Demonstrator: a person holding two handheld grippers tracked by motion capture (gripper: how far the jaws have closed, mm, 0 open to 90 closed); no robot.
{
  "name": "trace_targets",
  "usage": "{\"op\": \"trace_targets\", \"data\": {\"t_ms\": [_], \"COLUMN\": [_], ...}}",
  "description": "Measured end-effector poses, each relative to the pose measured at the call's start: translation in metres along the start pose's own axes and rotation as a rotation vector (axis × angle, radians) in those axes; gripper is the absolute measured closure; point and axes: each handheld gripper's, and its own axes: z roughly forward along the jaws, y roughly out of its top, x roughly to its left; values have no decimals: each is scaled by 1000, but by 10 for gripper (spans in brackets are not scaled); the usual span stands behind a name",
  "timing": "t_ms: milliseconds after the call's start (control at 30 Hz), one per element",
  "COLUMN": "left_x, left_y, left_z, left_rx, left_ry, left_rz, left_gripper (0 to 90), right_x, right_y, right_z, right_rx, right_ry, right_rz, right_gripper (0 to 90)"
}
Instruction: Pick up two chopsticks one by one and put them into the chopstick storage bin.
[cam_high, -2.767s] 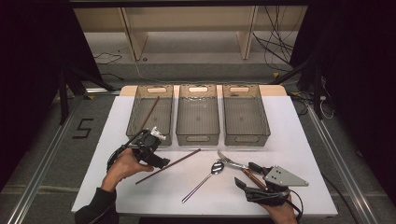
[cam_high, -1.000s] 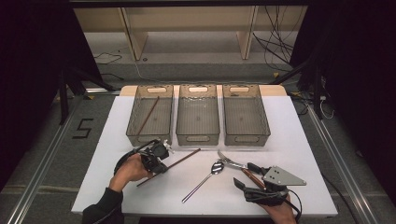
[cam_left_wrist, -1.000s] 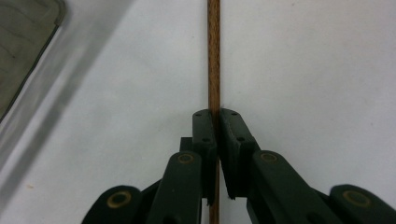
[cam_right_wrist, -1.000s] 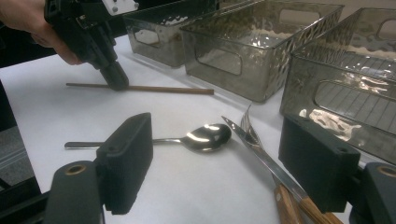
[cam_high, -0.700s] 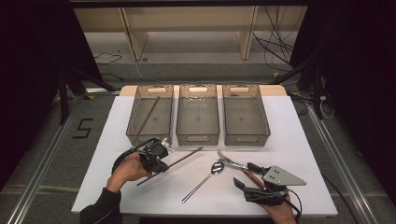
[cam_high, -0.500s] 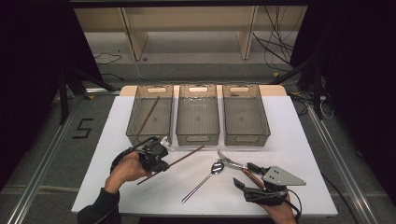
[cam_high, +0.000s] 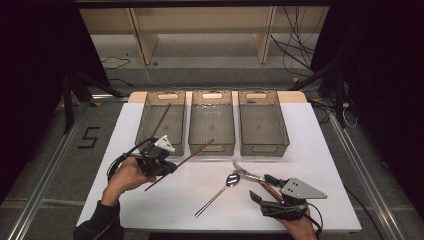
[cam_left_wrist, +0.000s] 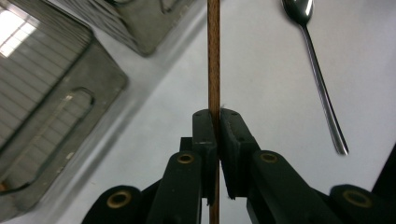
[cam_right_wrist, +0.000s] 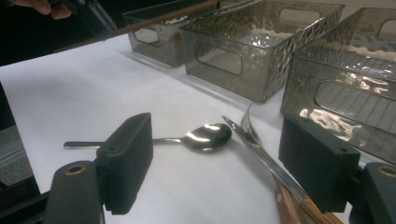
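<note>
One chopstick is pinched between the pressed-together jaws of the left gripper and held off the white surface, slanting toward the front of the bins — the step in hand looks like sorting cutlery, with this stick bound, I'd judge, for the left bin, where a second chopstick already leans. The next move calls for carrying it over that rim and lowering it lengthwise before letting go. The right gripper rests with jaws spread, gripping nothing, around two wooden-handled utensils. Counted: three bins, two chopsticks, one spoon — the middle bin and right bin look bare.
</note>
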Motion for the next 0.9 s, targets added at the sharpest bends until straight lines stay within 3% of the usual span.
{"op": "trace_targets", "data": {"t_ms": [167,333,533,900], "left_x": [18,42,70,110], "left_y": [1,1,6,27], "left_z": [-9,-17,-22,-21], "left_rx": [-75,-118,-126,-136], "left_ry": [35,64,109,177], "left_rz": [-56,-123,-184,-236], "left_gripper": [847,847,847,847], "right_x": [-1,-1,-2,-2], "right_y": [0,-1,-1,-1], "right_z": [1,0,1,2], "right_rx": [3,2,1,-1], "right_ry": [-2,-3,1,0], "right_rz": [3,4,7,10], "right_gripper": [269,269,269,269]}}
